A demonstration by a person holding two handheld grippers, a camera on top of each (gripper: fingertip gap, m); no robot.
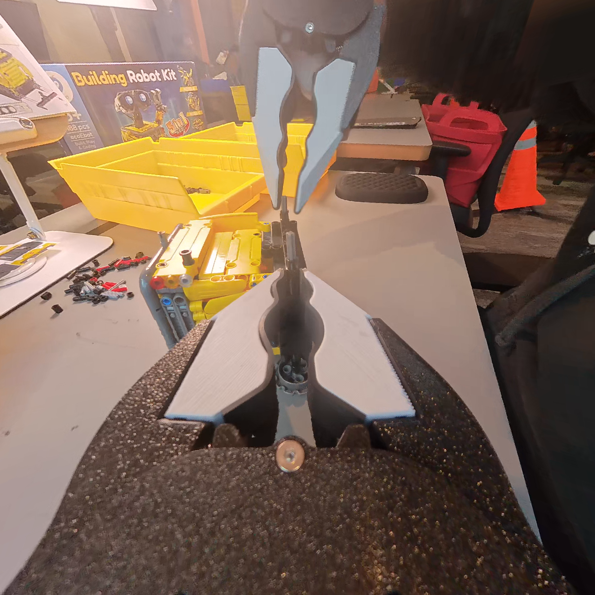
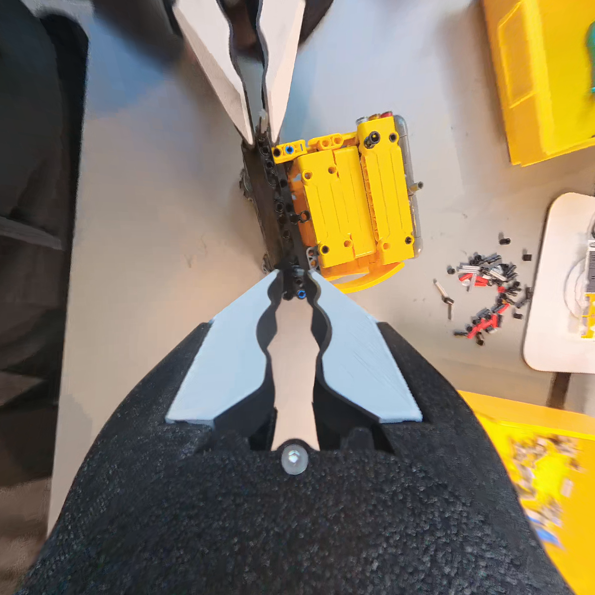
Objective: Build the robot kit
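A yellow brick-built model [image 1: 219, 257] stands on the grey table [image 1: 80, 370], with a long black holed beam [image 1: 288, 225] along its right side. My left gripper [image 1: 291, 275] is shut on the near end of this beam. My right gripper [image 1: 285, 206] comes down from above and is shut on the beam's far end. In the right wrist view the model [image 2: 347, 206] lies right of the beam [image 2: 277, 206]. My right gripper [image 2: 294, 278] pinches the near end by a blue pin, and the left gripper [image 2: 262, 133] pinches the far end.
Loose black, red and grey pins [image 1: 96, 283] lie left of the model, also in the right wrist view [image 2: 486, 289]. Yellow trays [image 1: 154, 180], a kit box [image 1: 135, 99] and a white stand [image 1: 64, 248] are behind. The table edge, a chair armrest [image 1: 381, 190] and a red bag [image 1: 460, 141] are right. The left gripper's tips are roughly 8 centimeters from the right gripper's.
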